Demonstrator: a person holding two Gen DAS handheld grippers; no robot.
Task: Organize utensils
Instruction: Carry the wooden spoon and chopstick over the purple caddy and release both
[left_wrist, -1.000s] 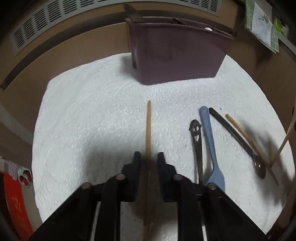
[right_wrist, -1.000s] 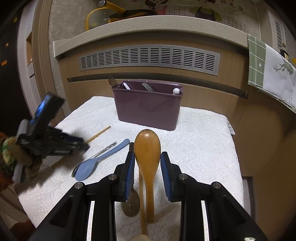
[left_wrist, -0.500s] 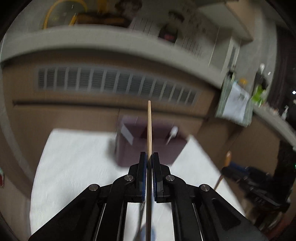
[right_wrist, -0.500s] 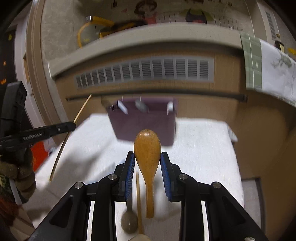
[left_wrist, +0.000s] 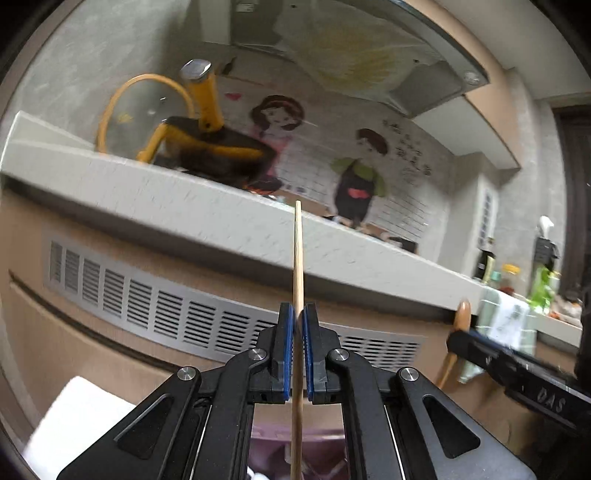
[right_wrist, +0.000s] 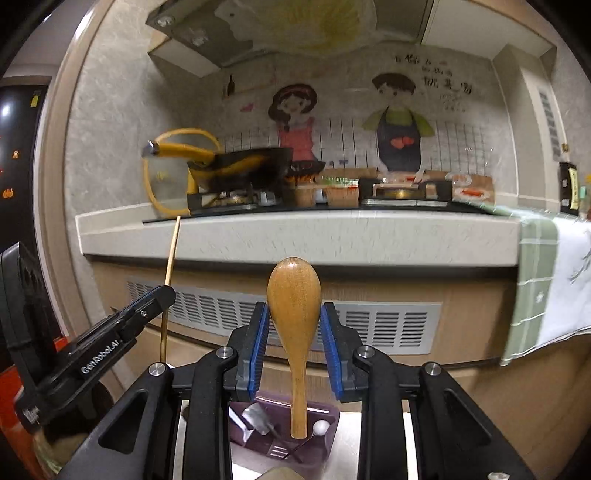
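Observation:
My left gripper (left_wrist: 298, 317) is shut on a thin wooden chopstick (left_wrist: 297, 266) and holds it upright, high above the table. It also shows in the right wrist view (right_wrist: 170, 254) with the left gripper (right_wrist: 162, 295). My right gripper (right_wrist: 294, 314) is shut on a wooden spoon (right_wrist: 294, 295), bowl up, its handle end hanging just above the purple utensil holder (right_wrist: 317, 421). The holder has metal utensils (right_wrist: 255, 415) in it. In the left wrist view the holder (left_wrist: 325, 454) shows below my fingers, and the right gripper (left_wrist: 458, 338) with the spoon (left_wrist: 463, 314) is at the right.
A kitchen counter (right_wrist: 295, 236) with a stove and a black pan with yellow handle (right_wrist: 229, 162) runs behind. A vent grille (right_wrist: 388, 325) sits under the counter. A green and white towel (right_wrist: 554, 280) hangs at the right. White cloth on the table (left_wrist: 81, 417) shows low left.
Both grippers have risen and tilted up from the table. The chopstick was lifted off the cloth in the left gripper. The spoon went up with the right gripper, over the holder.

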